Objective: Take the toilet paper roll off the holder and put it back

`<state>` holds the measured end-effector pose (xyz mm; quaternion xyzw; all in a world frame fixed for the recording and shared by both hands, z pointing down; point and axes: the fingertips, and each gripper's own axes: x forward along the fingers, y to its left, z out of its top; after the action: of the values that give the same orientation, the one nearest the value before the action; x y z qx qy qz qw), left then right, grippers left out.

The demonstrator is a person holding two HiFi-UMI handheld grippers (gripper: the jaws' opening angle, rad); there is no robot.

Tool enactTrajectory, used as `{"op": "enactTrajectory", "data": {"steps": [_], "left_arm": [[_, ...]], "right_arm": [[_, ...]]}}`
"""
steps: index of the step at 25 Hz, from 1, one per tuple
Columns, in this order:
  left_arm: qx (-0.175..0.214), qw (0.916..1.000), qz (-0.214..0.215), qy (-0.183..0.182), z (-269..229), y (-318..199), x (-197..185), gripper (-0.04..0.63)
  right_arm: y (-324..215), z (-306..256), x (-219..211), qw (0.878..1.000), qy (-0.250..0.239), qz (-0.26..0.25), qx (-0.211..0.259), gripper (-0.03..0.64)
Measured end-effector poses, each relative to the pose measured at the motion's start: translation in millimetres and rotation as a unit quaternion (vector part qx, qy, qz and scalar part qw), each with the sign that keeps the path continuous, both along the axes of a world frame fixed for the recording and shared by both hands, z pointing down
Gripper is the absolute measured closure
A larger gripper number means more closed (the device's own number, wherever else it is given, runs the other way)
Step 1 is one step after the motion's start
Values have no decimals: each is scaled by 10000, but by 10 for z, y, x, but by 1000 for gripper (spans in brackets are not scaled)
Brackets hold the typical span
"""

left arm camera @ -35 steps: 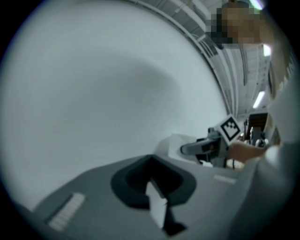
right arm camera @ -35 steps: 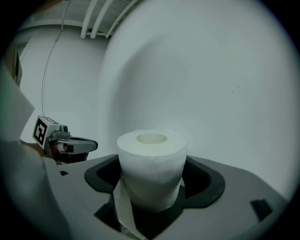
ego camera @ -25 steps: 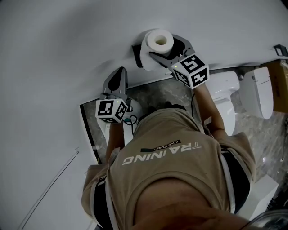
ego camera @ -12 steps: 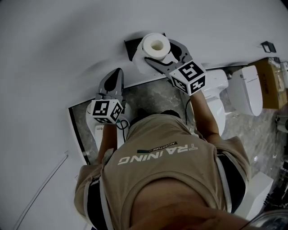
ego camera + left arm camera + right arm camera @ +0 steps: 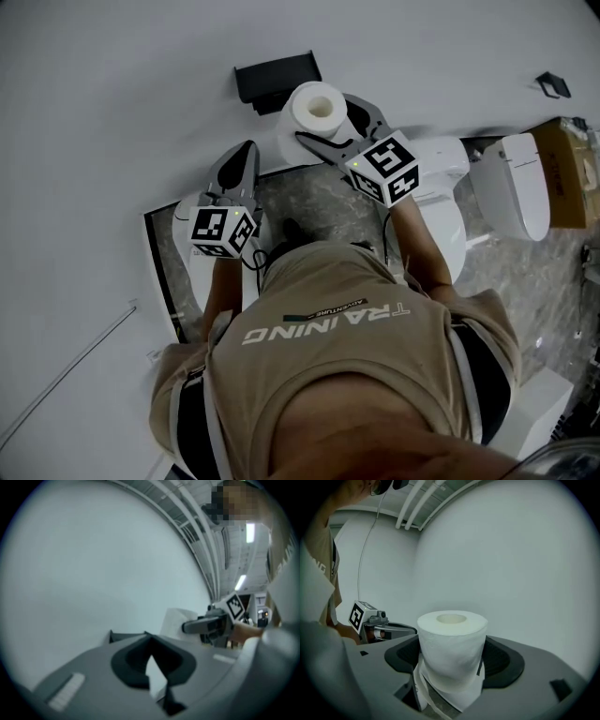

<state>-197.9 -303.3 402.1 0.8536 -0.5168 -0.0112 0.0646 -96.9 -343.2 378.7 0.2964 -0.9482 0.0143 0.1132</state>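
Open white wall (image 5: 141, 112) lies left of the black wall holder (image 5: 277, 80); the white toilet paper roll (image 5: 314, 105), just beside, crowds its right end.

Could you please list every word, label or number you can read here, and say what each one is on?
"TRAINING": on the back of the person's shirt, upside down.
Small print above it: too small to read.
Marker cubes: square patterns only, no words.

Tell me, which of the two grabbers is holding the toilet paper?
The right gripper: its jaws are closed around the toilet paper roll. The left gripper has its jaws together on nothing.
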Motion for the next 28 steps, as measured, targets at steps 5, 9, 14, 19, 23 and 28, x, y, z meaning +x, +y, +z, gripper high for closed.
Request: {"op": "enactTrajectory", "data": {"steps": [5,9,14,19,23,28], "left_arm": [[-246,9995,-68,-161,94,462,288,595],[-437,9987,-162,-222,179,799,465,595],[-460,9981,-185,-379,161,1072,611,595],[-507,9978,-231,-372,186,1171,611,595],[-383,9984,-116,-387,146,1235,599,595],[-336,9987,-173,-348,126,1331,414,595]], "right_arm": [[423,95,302,9997,-169,-61,-135,270],[701,214,488,9994,-203,-125,-252,270],[900,320,613,9990,-240,-129,-366,270],[1000,293,602,9990,-259,-176,-333,270],[1004,263,533,9996,-202,-42,-207,270],[800,167,433,9997,-159,190,-15,270]]}}
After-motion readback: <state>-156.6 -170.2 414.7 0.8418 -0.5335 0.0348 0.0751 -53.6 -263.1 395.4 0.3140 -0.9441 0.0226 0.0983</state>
